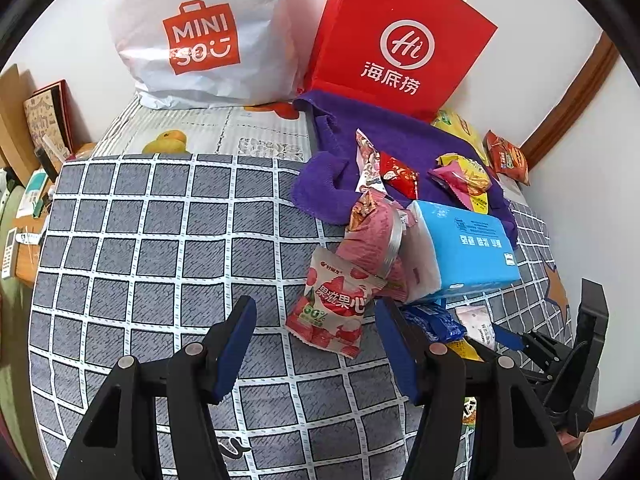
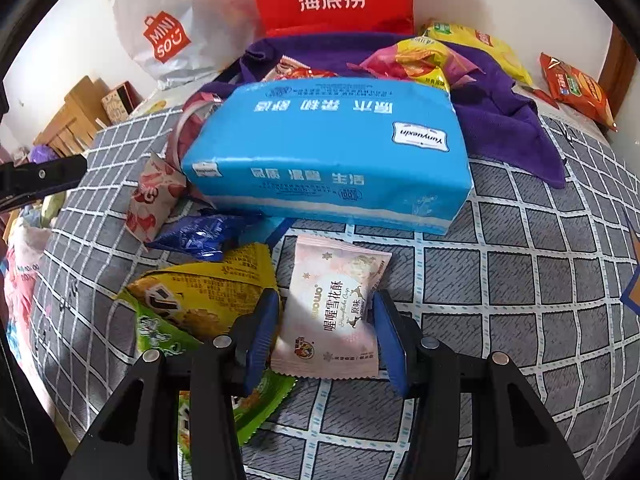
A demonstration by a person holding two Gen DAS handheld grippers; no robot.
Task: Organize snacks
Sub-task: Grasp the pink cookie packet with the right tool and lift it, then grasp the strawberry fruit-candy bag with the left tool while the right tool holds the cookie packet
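Observation:
In the right wrist view a pale pink snowflake-crisp packet (image 2: 336, 312) lies on the grey checked cloth (image 2: 520, 280), and my right gripper (image 2: 324, 336) is shut on it, both blue pads against its sides. A yellow-green snack bag (image 2: 200, 300) lies just left of it and a blue wrapper (image 2: 200, 236) lies behind. In the left wrist view my left gripper (image 1: 314, 320) stands open low over the cloth. A red-and-white strawberry packet (image 1: 336, 312) lies between its fingertips, nearer the right one, and the left pad is clear of it.
A blue tissue pack (image 1: 464, 248) lies behind both grippers. Further back, several snacks sit on a purple towel (image 1: 384, 140), with a red paper bag (image 1: 400, 40) and a white plastic bag (image 1: 200, 32) against the wall. Bare checked cloth (image 1: 140, 240) spreads to the left.

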